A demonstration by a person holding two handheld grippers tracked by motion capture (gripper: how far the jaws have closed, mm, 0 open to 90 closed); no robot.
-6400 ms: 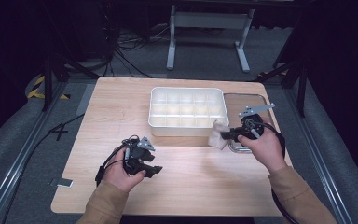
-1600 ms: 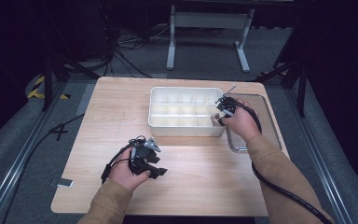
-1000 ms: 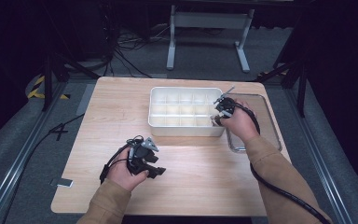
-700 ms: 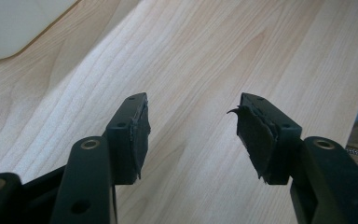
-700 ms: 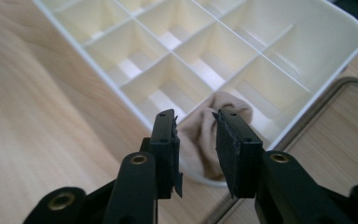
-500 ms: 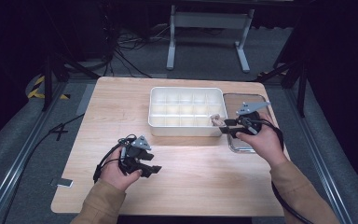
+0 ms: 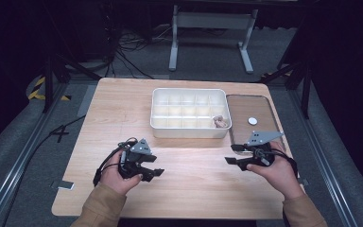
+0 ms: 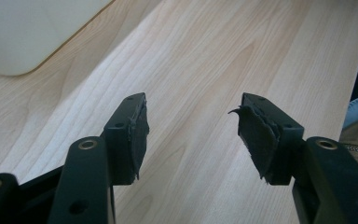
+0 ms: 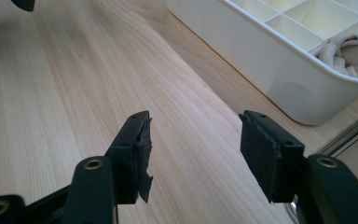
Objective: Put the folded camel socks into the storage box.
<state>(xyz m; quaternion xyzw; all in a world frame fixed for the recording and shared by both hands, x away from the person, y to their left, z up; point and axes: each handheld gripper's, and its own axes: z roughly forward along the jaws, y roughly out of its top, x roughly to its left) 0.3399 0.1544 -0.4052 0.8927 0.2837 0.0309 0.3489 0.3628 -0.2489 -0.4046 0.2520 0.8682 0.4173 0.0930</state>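
High view: small beige rolled cloth [image 7: 220, 122] lies in the front right compartment of the white plastic divided tray [image 7: 190, 134], mid-table. Dark flat tray [image 7: 260, 113] just right of it, a small white disc [image 7: 252, 120] on it. Right gripper [image 7: 236, 161] sits over the pale wooden table [image 7: 123, 104], near the tray's front right corner, apart from the cloth; its jaws have just been opening and stand wide, nothing between them. Left gripper [image 7: 155, 173] low over the table front left, jaws spread, empty.

Right gripper view: cloth [image 9: 347, 51] inside the tray, beyond the jaws.
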